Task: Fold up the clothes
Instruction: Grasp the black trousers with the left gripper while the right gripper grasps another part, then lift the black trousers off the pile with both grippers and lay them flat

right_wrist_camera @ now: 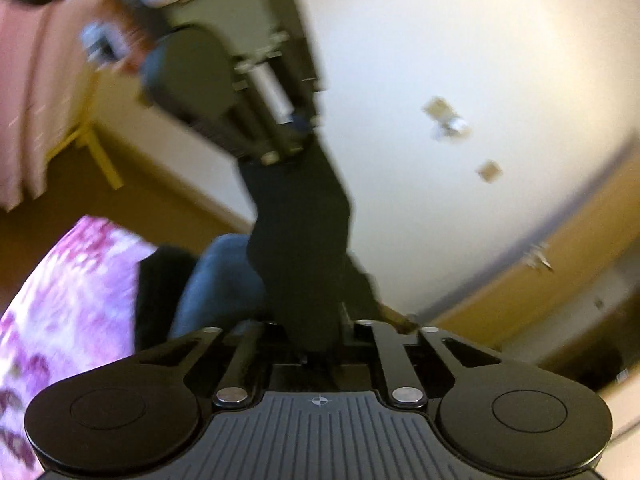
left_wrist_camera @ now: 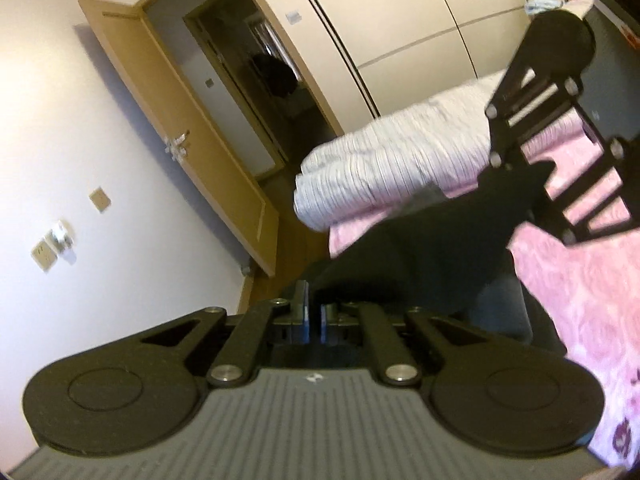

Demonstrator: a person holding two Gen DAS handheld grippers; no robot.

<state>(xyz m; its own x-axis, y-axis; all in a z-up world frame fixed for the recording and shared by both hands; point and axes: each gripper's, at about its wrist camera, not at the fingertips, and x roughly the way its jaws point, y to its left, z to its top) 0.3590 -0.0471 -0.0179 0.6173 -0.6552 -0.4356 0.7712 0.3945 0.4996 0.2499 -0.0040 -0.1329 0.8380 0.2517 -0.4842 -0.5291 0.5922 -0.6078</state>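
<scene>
while both claws are raised above the bed, a dark garment [left_wrist_camera: 420, 240] hangs stretched between them. the left claw [left_wrist_camera: 314, 312] has its 2 blue pads nearly together, pinching a dark edge of the cloth right at its tips. in the left wrist view the cloth runs up and to the right from there to the right claw [left_wrist_camera: 516, 184], which grips the other end. in the right wrist view the right claw [right_wrist_camera: 320, 354] is closed to a narrow gap on a bunched strip of the same cloth, which rises straight ahead of it to the left claw [right_wrist_camera: 296, 148].

below and to the right of the left claw lies a pink flowered bedspread [left_wrist_camera: 580, 300], with a folded white quilt [left_wrist_camera: 380, 168] further ahead. a blue fabric [right_wrist_camera: 216, 280] shows just left of the right claw's tips; whether it is another garment is unclear.

the garment looks light, soft and limp, so it should sag and twist wherever it is not held taut. a pinch at corners or along a hem seems best, since a grip in mid-cloth would bunch it.

no brand, label or writing can be read; both views are blurred.
</scene>
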